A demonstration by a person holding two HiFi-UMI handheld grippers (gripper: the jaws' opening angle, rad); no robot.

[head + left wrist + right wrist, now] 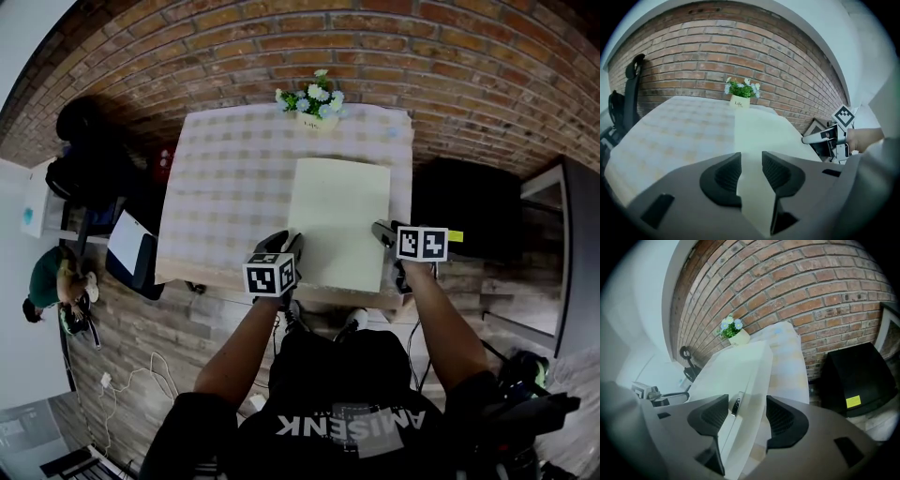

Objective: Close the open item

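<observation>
A flat, pale cream case (339,220) lies on the checked tablecloth (225,187) with its lid down flat. My left gripper (289,242) is at its near left corner, open, and the case's left edge (759,136) runs off beyond the gap between the jaws (751,168). At the near right side my right gripper (382,232) stands open. The case's side wall (736,371), with a small metal latch (736,405), lies between its jaws (743,416), and the pads stand clear of it.
A small pot of white flowers (314,101) stands at the table's far edge against the brick wall. A black cabinet (464,220) and a framed panel (562,253) are to the right. A dark office chair (94,169) stands to the left.
</observation>
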